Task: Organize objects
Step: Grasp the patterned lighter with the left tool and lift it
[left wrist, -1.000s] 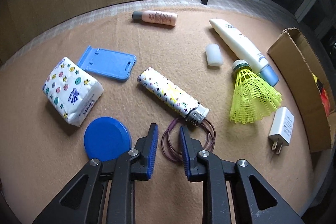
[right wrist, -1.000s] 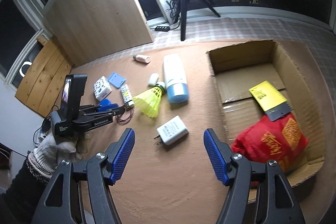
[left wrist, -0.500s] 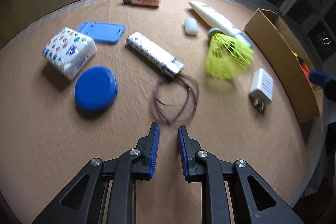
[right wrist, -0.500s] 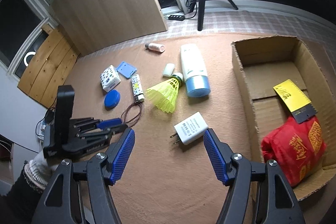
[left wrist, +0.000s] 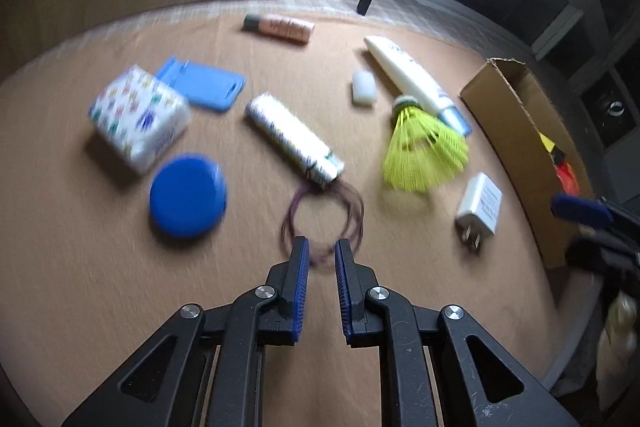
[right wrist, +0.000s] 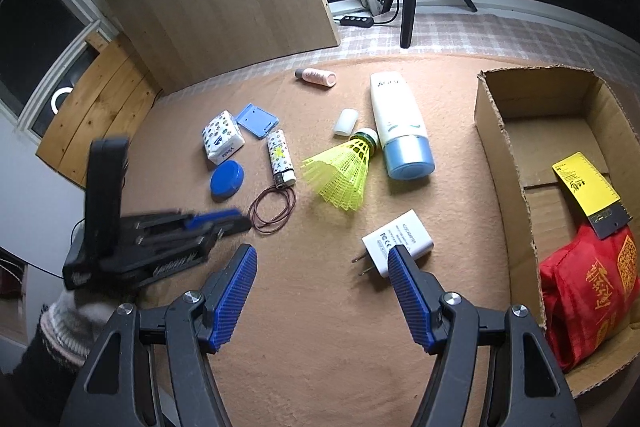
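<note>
Hair ties (left wrist: 322, 217), a small bundle of thin maroon loops, lie flat on the tan desk (left wrist: 100, 287) at the centre of the left wrist view, their far edge touching the metal end of the patterned lighter (left wrist: 294, 139). They look almost weightless, limp and springy, so I judge they will sag and may slip out of a loose pinch; the best hold is probably the near arc, where the strands run together, well away from the lighter. The left tongs (left wrist: 321, 259) sit right at that near arc with the jaws closing and only a narrow gap between them; the view is blurred and I cannot tell whether any strand is caught between the pads, so nothing counts as gripped. In the right wrist view the ties (right wrist: 272, 207) show left of centre, just beyond the left tool's tip. The right tongs (right wrist: 322, 267) hang wide open and empty in the lower middle, the white charger (right wrist: 394, 239) just beyond the tip of the finger on the frame's right. The cardboard box (right wrist: 492, 155) at the right edge looks like the likely destination, already holding a red pouch (right wrist: 588, 291) and a yellow card (right wrist: 584, 183)
</note>
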`<state>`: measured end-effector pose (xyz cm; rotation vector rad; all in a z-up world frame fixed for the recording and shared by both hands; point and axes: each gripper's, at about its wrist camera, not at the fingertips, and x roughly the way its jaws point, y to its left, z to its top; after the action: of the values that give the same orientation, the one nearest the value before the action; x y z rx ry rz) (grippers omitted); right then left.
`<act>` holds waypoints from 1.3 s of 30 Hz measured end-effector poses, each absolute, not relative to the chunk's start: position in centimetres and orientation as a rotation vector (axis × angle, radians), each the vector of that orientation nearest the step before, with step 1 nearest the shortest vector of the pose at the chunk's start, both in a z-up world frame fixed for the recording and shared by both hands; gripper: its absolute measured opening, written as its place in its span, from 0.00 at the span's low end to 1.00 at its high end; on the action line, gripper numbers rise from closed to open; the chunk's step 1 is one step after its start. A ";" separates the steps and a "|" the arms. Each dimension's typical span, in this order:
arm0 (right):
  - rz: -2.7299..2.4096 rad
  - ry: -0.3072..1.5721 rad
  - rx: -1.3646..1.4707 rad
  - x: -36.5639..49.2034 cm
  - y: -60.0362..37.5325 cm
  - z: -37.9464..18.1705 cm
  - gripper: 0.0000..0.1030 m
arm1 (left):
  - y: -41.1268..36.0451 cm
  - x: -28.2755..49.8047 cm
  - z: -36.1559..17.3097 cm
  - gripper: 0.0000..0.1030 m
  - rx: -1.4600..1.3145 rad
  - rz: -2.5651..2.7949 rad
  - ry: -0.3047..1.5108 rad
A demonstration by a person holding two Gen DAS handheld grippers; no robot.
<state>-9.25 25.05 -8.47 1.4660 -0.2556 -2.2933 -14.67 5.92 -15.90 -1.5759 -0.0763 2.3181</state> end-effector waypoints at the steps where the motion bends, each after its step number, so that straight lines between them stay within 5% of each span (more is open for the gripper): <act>1: -2.293 -0.255 1.470 -9.1 25.1 -8.5 0.62 | 6.3 -15.2 -15.8 0.14 -1.575 2.323 -0.054; 9: -2.303 -0.290 1.481 -8.1 26.6 -8.8 0.62 | 7.1 -18.2 -17.6 0.11 -1.654 2.286 0.090; 26: -2.264 -0.280 1.484 -8.1 25.6 -9.2 0.62 | 10.3 -10.1 -17.9 0.06 -1.597 2.074 -0.012; 39: -2.227 -0.294 1.507 -7.1 23.8 -10.3 0.62 | 3.4 -16.3 -14.2 0.52 -1.618 2.354 -0.244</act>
<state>-7.14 23.80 -10.25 1.5068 -0.2942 -2.2272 -16.28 3.36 -14.18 -1.6184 -0.2445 2.3541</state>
